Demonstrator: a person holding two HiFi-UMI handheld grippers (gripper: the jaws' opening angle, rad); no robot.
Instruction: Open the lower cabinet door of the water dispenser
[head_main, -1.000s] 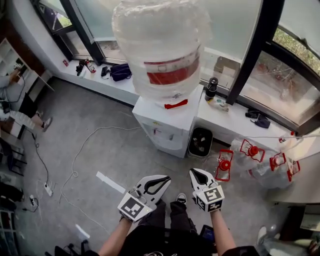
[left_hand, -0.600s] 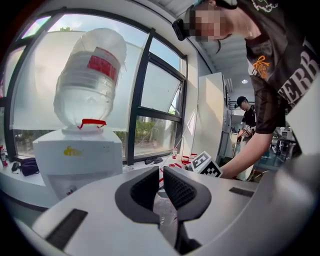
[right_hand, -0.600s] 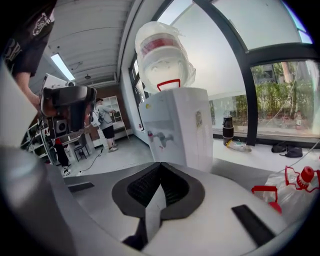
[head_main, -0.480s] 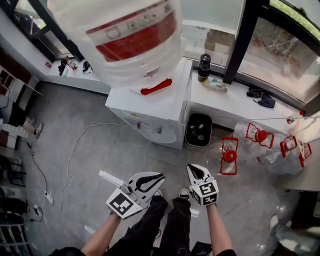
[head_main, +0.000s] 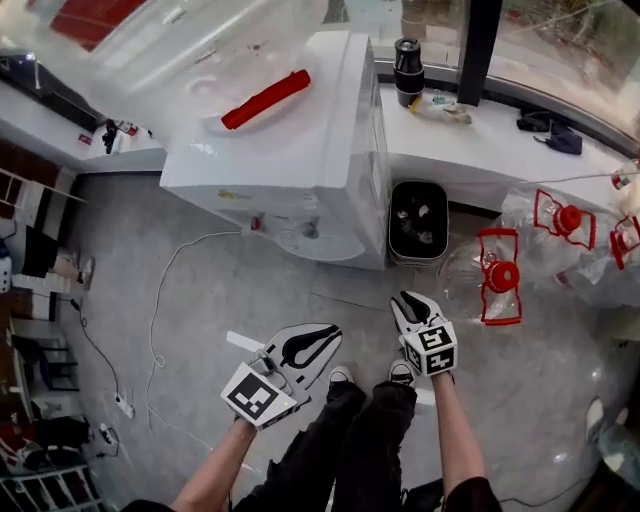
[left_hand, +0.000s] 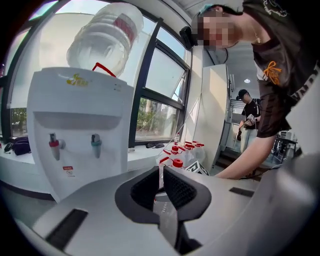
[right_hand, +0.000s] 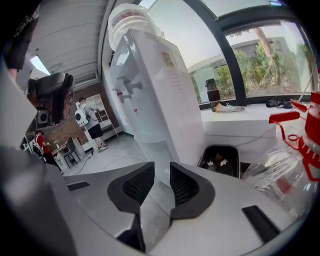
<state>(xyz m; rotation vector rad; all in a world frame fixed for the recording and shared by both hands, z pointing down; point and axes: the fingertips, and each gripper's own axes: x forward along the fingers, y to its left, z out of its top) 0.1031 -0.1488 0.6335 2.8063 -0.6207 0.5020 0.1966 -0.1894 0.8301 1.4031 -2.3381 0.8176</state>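
Progress: nothing is done yet, as I judge it. Both grippers hang well short of the cabinet, so reaching, gripping and pulling the door all remain.
Door: I cannot make out the lower cabinet door itself. It should sit low on the front of the white box-shaped water dispenser (head_main: 330, 170), under the taps, and no view shows that part.
Dispenser: it stands on the grey floor (head_main: 200, 300) against the white worktop (head_main: 480, 150) under the window. An upturned clear water bottle (left_hand: 107, 37) sits on top, with a red tap (left_hand: 55, 144) and a blue tap (left_hand: 95, 145) on its front.
Beside it: a black waste bin (head_main: 417, 220) stands just next to it. Clear bottles with red caps (head_main: 500, 275) lie further along.
Left side: my left gripper (head_main: 325, 335) has its jaws a narrow slit apart, with nothing between them.
Right side: my right gripper (head_main: 410, 303) has its jaws opening, with nothing between them.
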